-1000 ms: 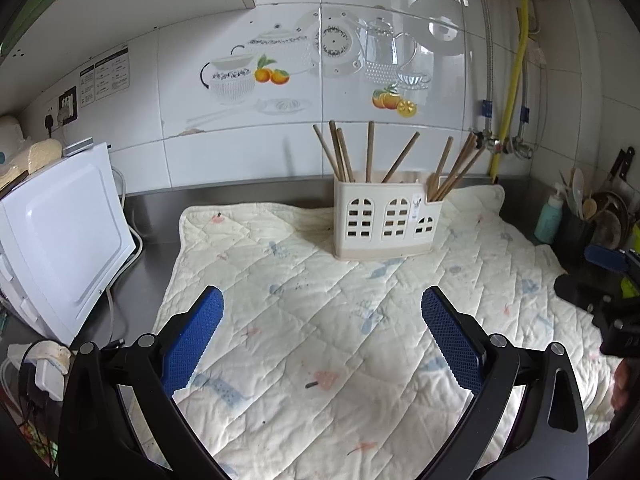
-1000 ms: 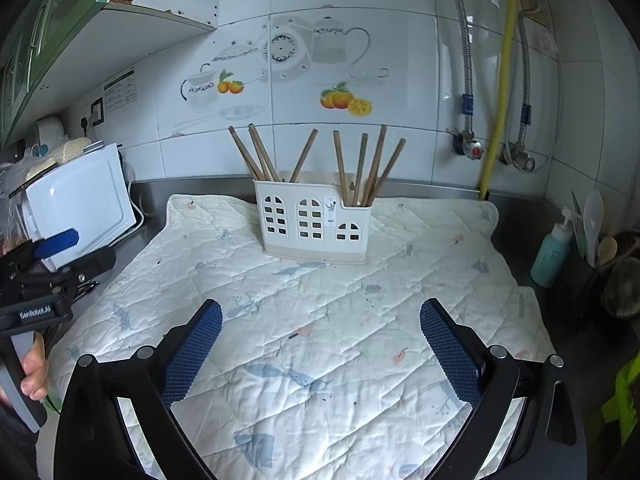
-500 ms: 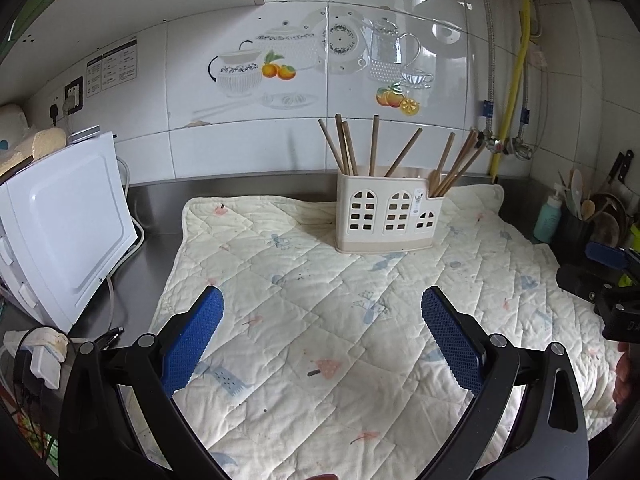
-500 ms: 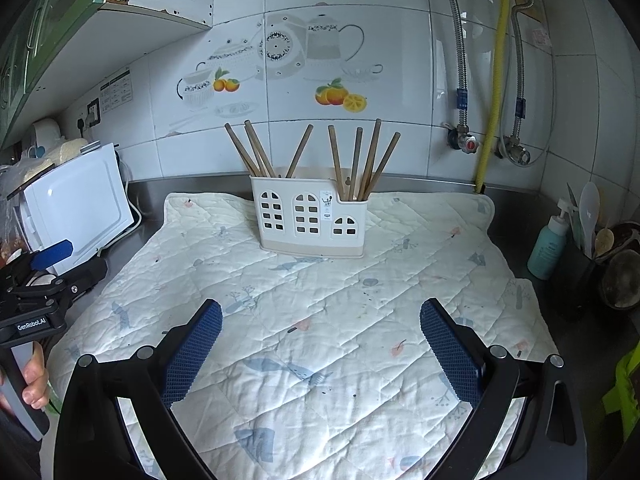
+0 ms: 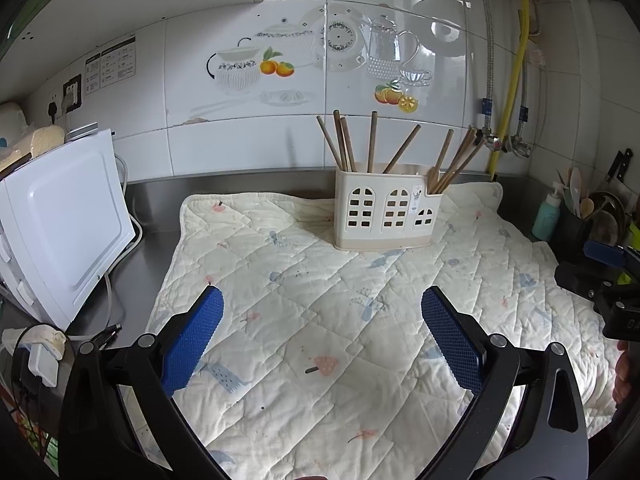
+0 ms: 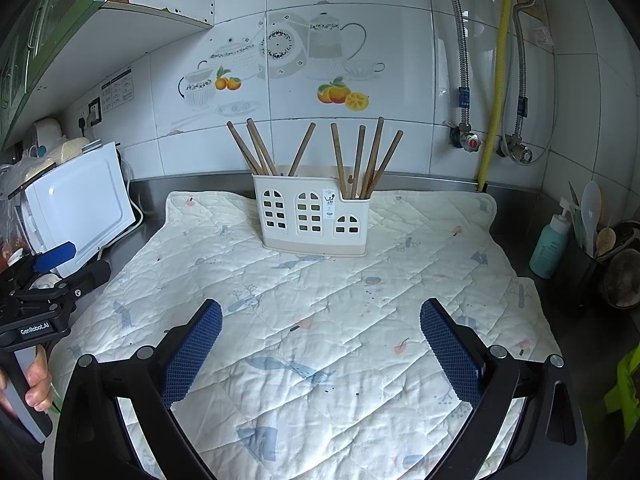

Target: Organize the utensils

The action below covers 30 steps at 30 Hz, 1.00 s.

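The left gripper is spread wide and holds nothing; the right gripper is likewise wide apart and empty. Both hover over the quilted mat, well short of the utensil holder, which stands upright near the mat's rear edge. Wooden chopsticks lean inside it; their lower ends are hidden by the holder walls, so exact compartments cannot be fully confirmed. A microwave is cut off at the left edge. The person's hand is only partly visible.
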### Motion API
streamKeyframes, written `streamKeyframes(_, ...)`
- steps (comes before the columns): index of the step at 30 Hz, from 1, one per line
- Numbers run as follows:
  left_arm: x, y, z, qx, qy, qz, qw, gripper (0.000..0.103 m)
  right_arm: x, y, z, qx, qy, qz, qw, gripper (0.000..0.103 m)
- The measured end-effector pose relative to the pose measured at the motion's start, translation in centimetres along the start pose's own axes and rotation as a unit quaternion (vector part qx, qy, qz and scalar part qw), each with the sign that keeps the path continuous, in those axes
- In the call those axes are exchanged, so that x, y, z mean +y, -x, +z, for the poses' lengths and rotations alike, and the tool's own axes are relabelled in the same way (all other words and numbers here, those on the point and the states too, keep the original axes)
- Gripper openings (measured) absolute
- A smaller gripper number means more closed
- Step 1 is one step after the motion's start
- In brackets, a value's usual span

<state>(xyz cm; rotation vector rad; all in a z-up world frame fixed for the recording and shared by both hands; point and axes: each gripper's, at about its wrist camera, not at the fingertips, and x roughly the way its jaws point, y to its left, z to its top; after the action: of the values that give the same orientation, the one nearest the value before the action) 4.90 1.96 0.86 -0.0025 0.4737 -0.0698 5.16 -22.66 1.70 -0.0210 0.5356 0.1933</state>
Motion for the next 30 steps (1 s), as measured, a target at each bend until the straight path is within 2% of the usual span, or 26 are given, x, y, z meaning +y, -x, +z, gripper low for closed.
streamKeyframes(30,0.12,-0.61,-0.33,0.011,0.002,0.002,0.9999,0.098,0.13,-0.42,-0.15,0.008,0.000,0.004,1.000,0.096)
